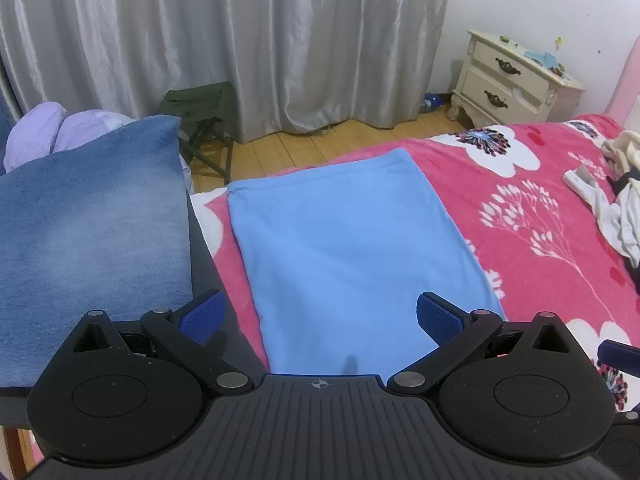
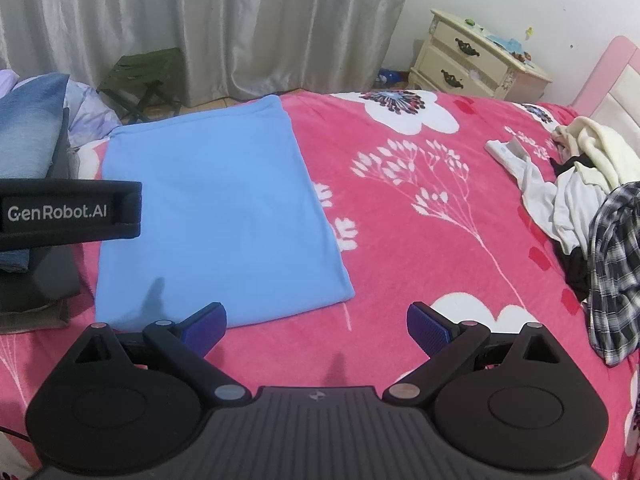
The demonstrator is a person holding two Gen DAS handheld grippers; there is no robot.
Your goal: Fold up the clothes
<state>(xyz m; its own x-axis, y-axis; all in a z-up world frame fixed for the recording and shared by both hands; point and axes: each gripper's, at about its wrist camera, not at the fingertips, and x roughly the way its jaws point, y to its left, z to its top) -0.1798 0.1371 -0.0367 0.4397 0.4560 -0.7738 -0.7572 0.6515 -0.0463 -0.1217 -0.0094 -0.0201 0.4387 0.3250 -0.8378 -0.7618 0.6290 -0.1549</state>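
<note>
Blue cloth (image 1: 344, 248) flat — apparently untouched — between spread left tongs (image 1: 318, 318)

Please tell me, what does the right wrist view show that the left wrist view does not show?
Only the right wrist view shows the black-and-white plaid shirt on the clothes pile, the pink headboard, and the other gripper's strap reading GenRobot.AI.

Only the left wrist view shows the lilac bedding behind the blue denim-like cloth.

Both show the folded light blue garment flat on the pink floral blanket, the cream nightstand, the green folding stool, the grey curtain, and open, empty jaws.
</note>
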